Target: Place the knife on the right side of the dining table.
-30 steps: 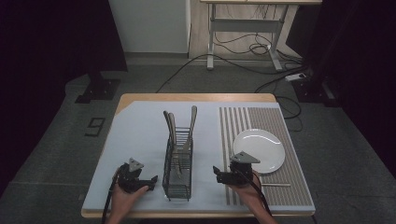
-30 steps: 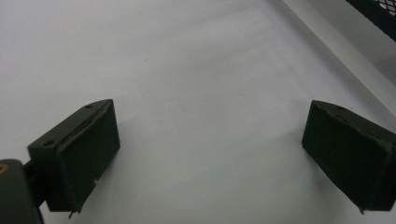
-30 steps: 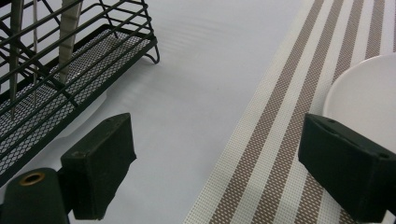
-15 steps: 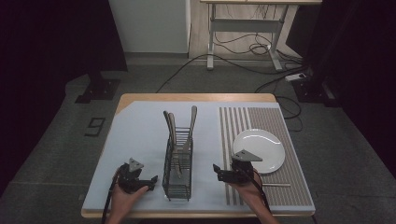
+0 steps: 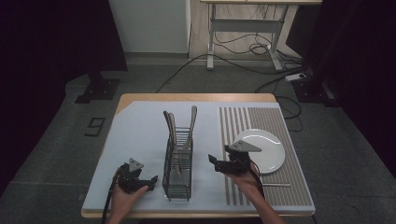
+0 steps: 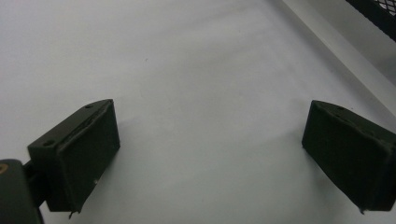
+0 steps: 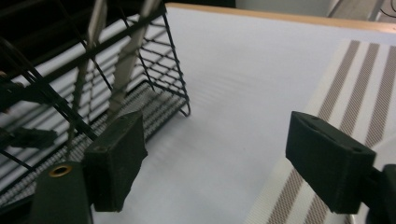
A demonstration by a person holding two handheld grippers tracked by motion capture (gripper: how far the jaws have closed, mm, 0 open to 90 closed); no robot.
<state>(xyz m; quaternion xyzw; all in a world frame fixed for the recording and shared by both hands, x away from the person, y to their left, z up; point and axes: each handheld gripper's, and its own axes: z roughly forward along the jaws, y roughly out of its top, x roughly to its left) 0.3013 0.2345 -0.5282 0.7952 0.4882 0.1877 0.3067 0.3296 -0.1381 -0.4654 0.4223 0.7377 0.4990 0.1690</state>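
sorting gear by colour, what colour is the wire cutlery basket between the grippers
Black wire basket, seen best in the high view.

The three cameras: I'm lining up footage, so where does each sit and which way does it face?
High view: above the person's side, facing forward and down on the table; forearms, left gripper and right gripper show.
Left gripper view: on the left gripper, facing down at the white mat; its open jaws show.
Right gripper view: on the right gripper, facing the wire cutlery basket; its jaws have been closing, nothing between.
Shared: basket, high and right views.
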